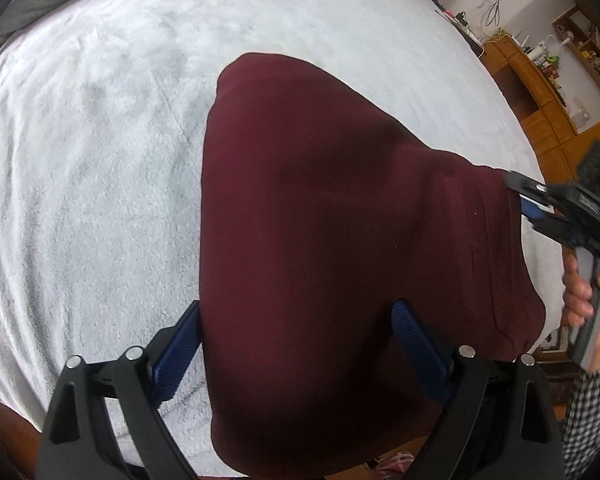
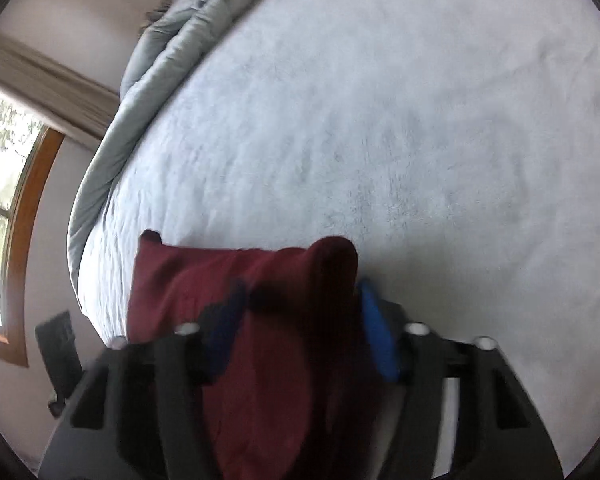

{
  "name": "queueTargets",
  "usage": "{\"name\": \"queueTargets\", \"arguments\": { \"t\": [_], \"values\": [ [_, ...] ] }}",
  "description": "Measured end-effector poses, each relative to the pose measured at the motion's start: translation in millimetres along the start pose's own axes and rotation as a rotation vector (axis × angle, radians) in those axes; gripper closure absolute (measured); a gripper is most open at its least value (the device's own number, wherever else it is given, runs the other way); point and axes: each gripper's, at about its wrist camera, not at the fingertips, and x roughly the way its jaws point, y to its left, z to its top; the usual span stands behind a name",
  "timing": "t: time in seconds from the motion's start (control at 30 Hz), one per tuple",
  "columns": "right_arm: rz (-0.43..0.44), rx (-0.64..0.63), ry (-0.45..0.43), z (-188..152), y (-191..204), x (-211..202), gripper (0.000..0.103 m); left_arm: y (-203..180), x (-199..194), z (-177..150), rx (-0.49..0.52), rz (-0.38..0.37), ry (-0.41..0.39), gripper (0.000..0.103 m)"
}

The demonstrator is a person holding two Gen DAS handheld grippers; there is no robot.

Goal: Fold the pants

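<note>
Pants (image 1: 320, 220) hide both jaws — blurred

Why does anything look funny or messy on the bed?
Nothing is spilled or broken. The pants just hang bunched and draped between the left gripper and the right gripper, mid-fold. The gray blanket is rumpled at the far edge of the bed.
</note>
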Motion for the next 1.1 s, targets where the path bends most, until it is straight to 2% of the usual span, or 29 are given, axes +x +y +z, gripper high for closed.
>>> {"name": "queueTargets", "arguments": {
  "t": [0.03, 0.1, 0.2, 0.3, 0.4, 0.47, 0.5, 0.57, 0.6, 0.63, 0.67, 0.7, 0.73, 0.77, 0.9, 1.0, 1.07, 1.1],
  "values": [
    [0.026, 0.013, 0.007, 0.8, -1.3, 4.4, 0.084, -6.0, 2.4, 2.7, 0.004, 0.006, -0.004, 0.009],
    [0.045, 0.027, -0.004, 0.9, -1.6, 5.9, 0.097, -14.2, 5.1, 4.3, 0.014, 0.025, -0.011, 0.009],
    [0.069, 0.025, -0.036, 0.1, -1.3, -9.4, 0.098, -21.5, 3.9, 5.8, 0.031, 0.052, -0.03, 0.009],
    [0.02, 0.065, -0.06, -0.4, -10.2, -20.7, 0.098, -32.8, 0.7, 4.2, 0.061, 0.075, -0.055, 0.008],
    [0.001, 0.11, -0.041, -6.8, -28.0, -11.5, 0.098, -45.2, 0.7, 3.1, 0.104, 0.107, -0.077, 0.006],
    [-0.008, 0.096, -0.034, -10.7, -27.2, -4.2, 0.095, -49.6, 3.0, 3.5, 0.113, 0.128, -0.074, 0.006],
    [-0.013, 0.085, -0.042, -11.6, -24.4, -5.9, 0.091, -48.9, 3.3, 2.8, 0.111, 0.129, -0.075, 0.006],
    [-0.012, 0.075, -0.051, -14.3, -20.0, -16.7, 0.078, -48.1, 2.6, 4.9, 0.099, 0.126, -0.077, 0.006],
    [-0.015, 0.064, -0.051, -17.0, -18.2, -21.4, 0.065, -48.7, 2.3, 8.2, 0.096, 0.128, -0.077, 0.006],
    [-0.023, 0.045, -0.056, -20.9, -14.4, -26.7, 0.063, -49.5, 2.1, 8.5, 0.098, 0.13, -0.08, 0.006],
    [-0.036, 0.018, -0.06, -26.9, -9.6, -33.3, 0.063, -51.3, 1.4, 8.9, 0.104, 0.134, -0.085, 0.006],
    [-0.053, -0.008, -0.052, -34.7, -4.7, -38.4, 0.059, -49.5, 0.5, 7.0, 0.11, 0.139, -0.089, 0.006],
    [-0.067, -0.026, -0.036, -42.7, -1.2, -42.2, 0.048, -50.6, -0.2, 7.0, 0.12, 0.146, -0.094, 0.006],
    [-0.071, -0.037, -0.024, -50.6, 2.0, -45.5, 0.044, -53.0, -1.6, 4.0, 0.127, 0.15, -0.096, 0.006],
    [-0.105, -0.073, 0.025, -90.8, 8.7, -55.6, 0.033, -57.3, -1.1, 2.0, 0.133, 0.165, -0.105, 0.006],
    [-0.123, -0.052, 0.053, -110.3, 8.4, -51.3, 0.033, -61.3, -4.1, -1.0, 0.135, 0.167, -0.116, 0.006],
    [-0.097, -0.016, 0.041, -117.3, 3.3, -50.8, 0.033, -64.5, -6.1, -4.9, 0.142, 0.169, -0.118, 0.005],
    [-0.066, 0.011, 0.039, -119.0, -0.6, -49.4, 0.041, -65.1, -6.5, -5.9, 0.143, 0.168, -0.117, 0.005]
  ]
}}
